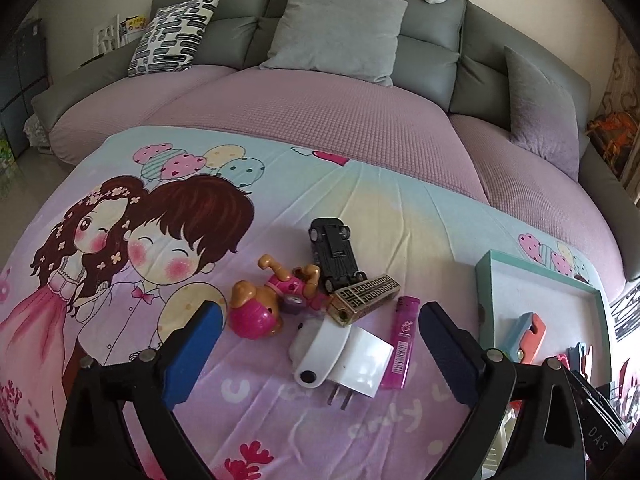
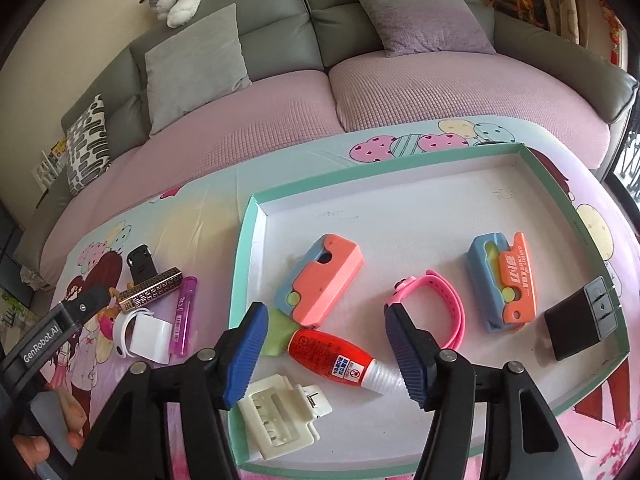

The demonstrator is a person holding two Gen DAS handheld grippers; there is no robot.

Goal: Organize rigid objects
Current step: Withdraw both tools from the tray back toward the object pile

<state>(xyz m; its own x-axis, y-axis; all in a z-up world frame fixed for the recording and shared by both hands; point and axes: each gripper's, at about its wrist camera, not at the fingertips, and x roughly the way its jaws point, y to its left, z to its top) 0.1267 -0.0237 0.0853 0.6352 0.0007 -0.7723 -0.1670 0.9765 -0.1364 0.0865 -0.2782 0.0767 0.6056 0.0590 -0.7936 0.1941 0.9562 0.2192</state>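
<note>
The left claw [image 1: 320, 356] hovers low over the cartoon-printed bench [image 1: 120, 360], its blue pads spread wide apart with nothing between them. Its fingers point toward the sofa [image 1: 320, 92], tilted down at a loose pile of small objects. Directly ahead of the claw lies a white charger [image 1: 360, 364] with a white clip-like piece [image 1: 316, 356] resting on it. Touching the charger's right edge is a purple lighter [image 1: 402, 344]. Just beyond the charger sit a pink toy dog [image 1: 272, 300], a gold patterned lighter [image 1: 362, 298] and an overturned black toy car [image 1: 334, 254].

The right claw [image 2: 328, 354] is also spread open and empty, held above the teal-rimmed tray [image 2: 244, 240] and angled down into it. A red glue bottle [image 2: 336, 354] lies between its fingers, untouched as far as can be seen. Nearer than the bottle is a cream plastic clip [image 2: 280, 416]. Beyond it lies a blue-and-coral toy [image 2: 320, 280]; to the bottle's right are a pink watch [image 2: 440, 300], a second blue-and-orange toy [image 2: 504, 280] and a black charger [image 2: 580, 324].
</note>
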